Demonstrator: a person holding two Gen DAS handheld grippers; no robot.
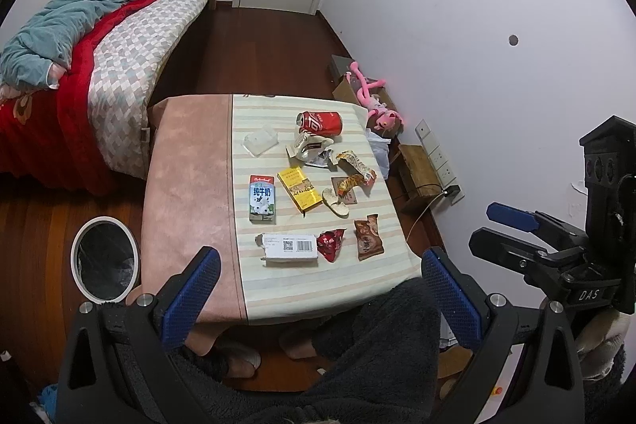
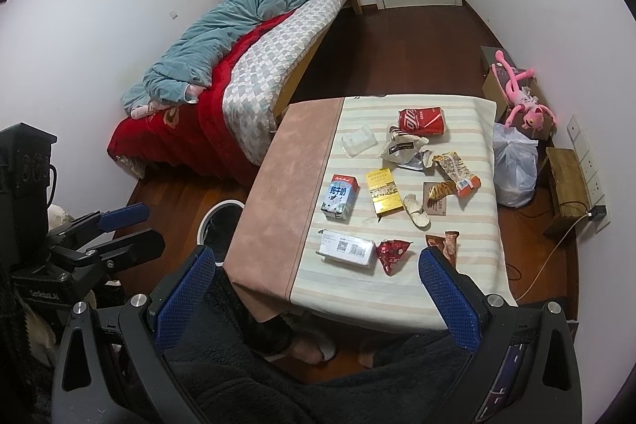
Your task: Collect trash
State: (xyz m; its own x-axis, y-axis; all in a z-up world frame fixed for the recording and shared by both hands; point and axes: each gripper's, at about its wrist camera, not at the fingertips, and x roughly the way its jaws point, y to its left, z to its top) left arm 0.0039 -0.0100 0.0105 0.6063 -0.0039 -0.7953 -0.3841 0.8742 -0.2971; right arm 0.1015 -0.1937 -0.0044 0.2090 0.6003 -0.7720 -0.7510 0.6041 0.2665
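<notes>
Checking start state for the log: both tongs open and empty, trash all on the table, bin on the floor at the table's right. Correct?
Not quite: the bin stands on the floor at the table's left side, as the left wrist view shows. The rest holds: left tongs and right tongs open and empty, trash on the table.

Even, dim-cool indoor light, source apparently overhead. Soft shadows under the cloth-covered table (image 1: pixel 190 185). Strong fisheye bowing, black vignette at 10 and 2 o'clock. Centre sharp; slight softness at rims.
</notes>
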